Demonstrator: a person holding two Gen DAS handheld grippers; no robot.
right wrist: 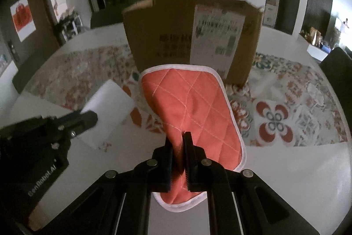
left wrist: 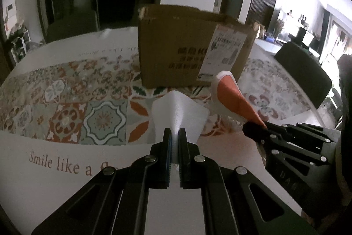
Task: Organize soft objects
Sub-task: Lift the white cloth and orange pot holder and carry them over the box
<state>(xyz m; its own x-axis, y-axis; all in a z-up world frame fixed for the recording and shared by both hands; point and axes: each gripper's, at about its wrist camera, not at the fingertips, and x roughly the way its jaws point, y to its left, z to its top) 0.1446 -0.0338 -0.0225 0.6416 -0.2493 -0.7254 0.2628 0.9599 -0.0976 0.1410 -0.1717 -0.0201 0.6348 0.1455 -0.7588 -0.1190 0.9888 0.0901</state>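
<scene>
A dim room with dark doors and a white pillar lies behind a white table [left wrist: 44, 169]. The table carries a runner [left wrist: 72, 107] printed in orange, green and grey tile patterns, and lettering reading "Smile like a" runs along the lower left of the left wrist view.

A brown cardboard box [left wrist: 176, 47] stands on the runner at upper centre of both views. A white shipping label [left wrist: 226, 47] is stuck on its facing side, toward the right, and dark print shows to the left of the label. The top of the box appears open.

Left gripper [left wrist: 175, 136]: lower centre of its own view, jaws closed on a white cloth [left wrist: 179, 111]. The cloth is pinched into a fold between the pads and fans out beyond the fingertips, in front of the box. In the right wrist view the same gripper enters from the left edge, with the white cloth spread flat past its tip.

Right gripper [right wrist: 178, 140]: lower centre of its own view, jaws closed on an orange quilted pad [right wrist: 193, 102] with a white border. The pad extends from the fingertips up toward the foot of the box, and its near end hangs below the jaws. In the left wrist view it appears at centre right, seen edge-on, just right of the white cloth and apart from it.

A dark chair back [left wrist: 308, 76] stands beyond the right side of the table.
</scene>
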